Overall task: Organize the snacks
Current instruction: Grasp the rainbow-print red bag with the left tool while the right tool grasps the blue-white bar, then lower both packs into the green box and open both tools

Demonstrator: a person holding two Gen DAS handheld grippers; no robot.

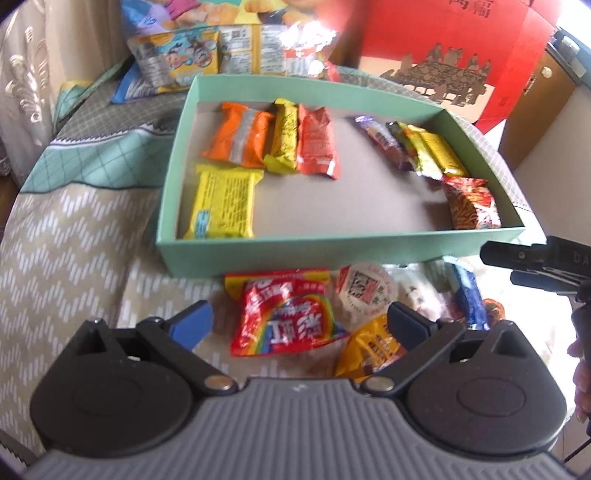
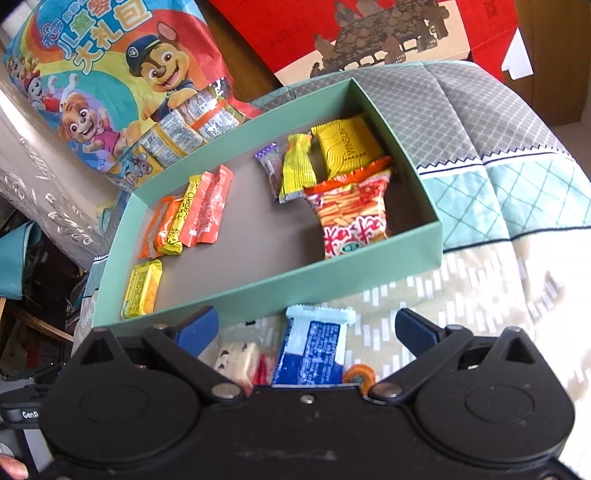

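A mint-green box point(image 1: 332, 246) point(image 2: 332, 280) lies on the bed with several snack packs inside: orange, yellow and red ones at its left, yellow, purple and a red-striped pack point(image 2: 351, 218) at its right. Loose snacks lie in front of the box: a red rainbow candy bag point(image 1: 288, 317), a round white pack point(image 1: 365, 291), a yellow pack point(image 1: 369, 347) and a blue-and-white pack point(image 2: 314, 350). My left gripper point(image 1: 299, 325) is open over the candy bag. My right gripper point(image 2: 306, 332) is open over the blue-and-white pack, and its body shows in the left wrist view point(image 1: 535, 258).
A large cartoon snack bag point(image 2: 122, 81) point(image 1: 207, 48) leans behind the box. A red gift box point(image 1: 443, 51) point(image 2: 369, 33) stands at the back. The bed cover point(image 1: 74, 236) has a chevron and diamond pattern. A padded headboard point(image 2: 40, 177) is at the left.
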